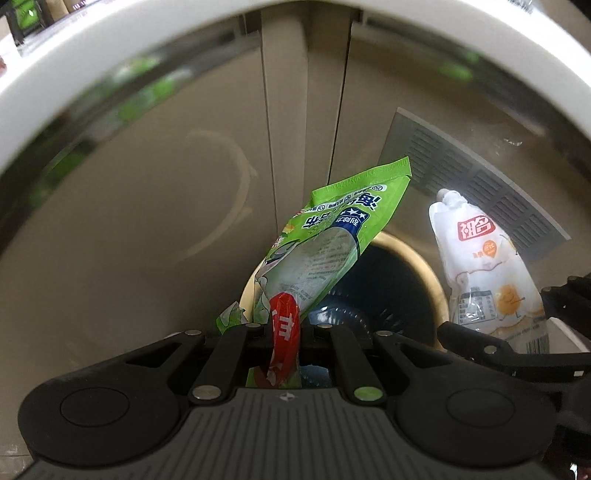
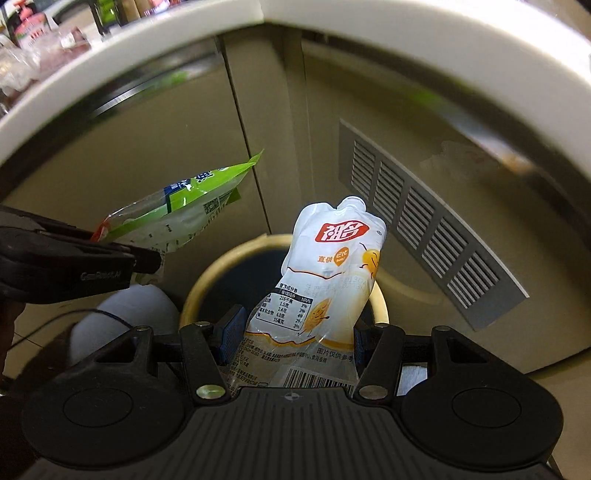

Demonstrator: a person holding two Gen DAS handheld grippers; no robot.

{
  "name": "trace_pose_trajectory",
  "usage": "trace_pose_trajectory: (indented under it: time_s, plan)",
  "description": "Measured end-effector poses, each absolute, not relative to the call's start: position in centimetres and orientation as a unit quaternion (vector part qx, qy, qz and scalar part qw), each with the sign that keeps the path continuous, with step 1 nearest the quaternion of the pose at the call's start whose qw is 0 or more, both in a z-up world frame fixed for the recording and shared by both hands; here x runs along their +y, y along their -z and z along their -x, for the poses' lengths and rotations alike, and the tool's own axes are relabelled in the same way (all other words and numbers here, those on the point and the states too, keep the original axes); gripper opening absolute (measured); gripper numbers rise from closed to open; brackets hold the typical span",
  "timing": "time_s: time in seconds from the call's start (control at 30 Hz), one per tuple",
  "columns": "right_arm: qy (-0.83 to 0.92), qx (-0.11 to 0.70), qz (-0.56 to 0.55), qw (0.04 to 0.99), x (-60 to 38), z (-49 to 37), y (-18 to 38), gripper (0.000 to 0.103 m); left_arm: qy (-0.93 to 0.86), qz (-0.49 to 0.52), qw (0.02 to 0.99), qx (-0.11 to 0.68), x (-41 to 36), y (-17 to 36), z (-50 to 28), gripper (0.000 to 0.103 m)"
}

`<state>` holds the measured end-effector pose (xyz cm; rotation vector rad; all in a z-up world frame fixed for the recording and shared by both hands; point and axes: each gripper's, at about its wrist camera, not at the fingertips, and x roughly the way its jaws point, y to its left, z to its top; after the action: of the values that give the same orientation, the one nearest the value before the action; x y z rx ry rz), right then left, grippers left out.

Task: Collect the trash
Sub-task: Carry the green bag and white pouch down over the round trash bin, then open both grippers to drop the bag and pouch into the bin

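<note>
A white countertop edge (image 2: pixel 332 22) is curving over beige cabinet doors (image 1: pixel 147 221), where a grey slatted vent (image 2: pixel 424 229) is sitting low on the right-hand door. Below them, a round bin with a cream rim (image 2: pixel 207 273) and a dark inside is standing on the floor, just beneath both grippers.

The left gripper (image 1: pixel 286 332) is pinching a green-and-clear plastic snack wrapper (image 1: pixel 332 236) tightly between its closed fingers; the wrapper, crumpled and printed in white and blue with a red strip at its lower end, is tilting up and to the right over the bin's left rim.

The right gripper (image 2: pixel 295 336) is clamping a white spouted drink pouch (image 2: pixel 332 266) between its blue pads (image 2: pixel 231 334), the jaws standing partly apart on the pouch's width. The pouch is bearing a red logo, yellow-orange artwork, a nutrition table and a barcode, and it is standing nearly upright, spout uppermost, above the bin's opening.
</note>
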<state>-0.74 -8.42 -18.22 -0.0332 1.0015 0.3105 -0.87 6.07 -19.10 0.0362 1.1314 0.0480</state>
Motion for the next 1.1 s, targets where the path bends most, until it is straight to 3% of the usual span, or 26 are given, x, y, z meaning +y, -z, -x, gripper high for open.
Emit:
trace_pose_trajectory:
  time_s: [0.57,0.73,0.8,0.9,0.97,1.03,1.1]
  plan:
    - [-0.134,0.535,0.04,0.833,-6.7,-3.3,23.4,0.06,-0.014,-0.03,0.793,0.609,5.8,24.9,-2.7,0.007]
    - [-0.122,0.538,0.048,0.832,-6.2,-4.0,24.0,0.066,-0.011,-0.041,0.789,0.613,5.4,25.2,-3.3,0.01]
    - [-0.122,0.538,0.052,0.832,-6.2,-4.2,24.1,0.069,-0.007,-0.046,0.791,0.61,5.1,25.3,-3.0,0.019]
    - [-0.11,0.538,0.055,0.834,-6.2,-4.3,24.3,0.071,-0.006,-0.061,0.798,0.6,4.6,25.3,-3.0,0.053]
    - [-0.102,0.54,0.055,0.834,-6.7,-4.4,24.2,0.073,-0.021,-0.072,0.803,0.591,4.7,25.0,-2.8,0.09]
    - [-0.1,0.536,0.045,0.837,-7.3,-4.2,23.7,0.077,-0.025,-0.071,0.812,0.579,5.1,24.4,-2.4,0.101]
    - [-0.1,0.526,0.042,0.843,-7.9,-3.8,22.9,0.083,-0.018,-0.064,0.816,0.574,5.5,23.4,-1.9,0.102]
